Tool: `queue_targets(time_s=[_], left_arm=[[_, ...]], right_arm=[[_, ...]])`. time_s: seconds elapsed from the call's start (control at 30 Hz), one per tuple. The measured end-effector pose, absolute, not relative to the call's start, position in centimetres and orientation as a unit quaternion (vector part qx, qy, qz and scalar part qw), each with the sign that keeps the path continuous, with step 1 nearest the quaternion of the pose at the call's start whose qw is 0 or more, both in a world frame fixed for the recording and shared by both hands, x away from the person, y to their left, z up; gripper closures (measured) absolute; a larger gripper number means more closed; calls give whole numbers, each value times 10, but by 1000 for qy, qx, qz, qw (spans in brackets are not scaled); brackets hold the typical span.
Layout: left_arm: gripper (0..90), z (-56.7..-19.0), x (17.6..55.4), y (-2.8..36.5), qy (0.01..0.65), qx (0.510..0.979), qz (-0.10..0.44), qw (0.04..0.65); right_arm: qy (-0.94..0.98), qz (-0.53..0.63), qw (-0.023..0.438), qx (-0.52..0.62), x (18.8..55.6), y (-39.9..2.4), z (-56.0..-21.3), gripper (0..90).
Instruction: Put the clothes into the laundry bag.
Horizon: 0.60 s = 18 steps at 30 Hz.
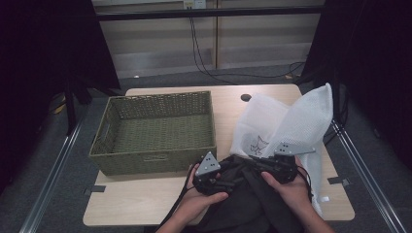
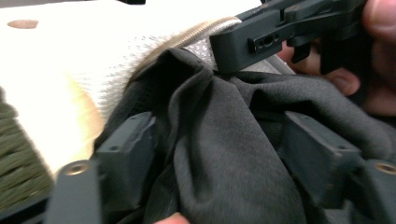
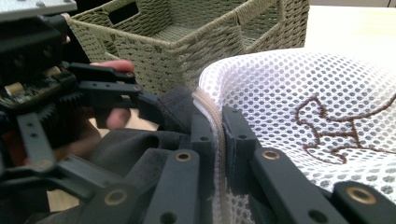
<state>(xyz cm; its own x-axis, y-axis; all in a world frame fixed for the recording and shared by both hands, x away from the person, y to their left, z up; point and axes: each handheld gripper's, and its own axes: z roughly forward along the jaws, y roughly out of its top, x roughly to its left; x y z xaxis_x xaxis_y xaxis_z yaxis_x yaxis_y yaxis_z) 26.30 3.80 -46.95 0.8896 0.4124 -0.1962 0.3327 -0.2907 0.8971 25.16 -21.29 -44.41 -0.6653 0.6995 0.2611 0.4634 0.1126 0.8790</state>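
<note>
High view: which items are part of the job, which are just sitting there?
In the job:
- white mesh bag, right gripper clamped on its zipper edge
- dark garment between the left gripper jaws, pads apart

Lying about:
- woven basket
- wall cables

light: dim, dark sides | glare: tabletop (image 2: 56,51) blown out | blur: near jaws soft
</note>
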Motion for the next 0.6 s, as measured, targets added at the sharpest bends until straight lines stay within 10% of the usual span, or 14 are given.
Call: queue_targets(time_s=[0.2, 0.33, 0.6], left_arm=[[169, -494, 252, -3, 227, 853, 41, 468], [651, -493, 253, -2, 257, 840, 89, 470], [721, -467, 246, 15, 306, 745, 115, 582]], right_arm=[[744, 542, 106, 377, 256, -201, -445, 845], [753, 545, 104, 355, 253, -192, -444, 842], [723, 599, 103, 328, 242, -208, -421, 824]])
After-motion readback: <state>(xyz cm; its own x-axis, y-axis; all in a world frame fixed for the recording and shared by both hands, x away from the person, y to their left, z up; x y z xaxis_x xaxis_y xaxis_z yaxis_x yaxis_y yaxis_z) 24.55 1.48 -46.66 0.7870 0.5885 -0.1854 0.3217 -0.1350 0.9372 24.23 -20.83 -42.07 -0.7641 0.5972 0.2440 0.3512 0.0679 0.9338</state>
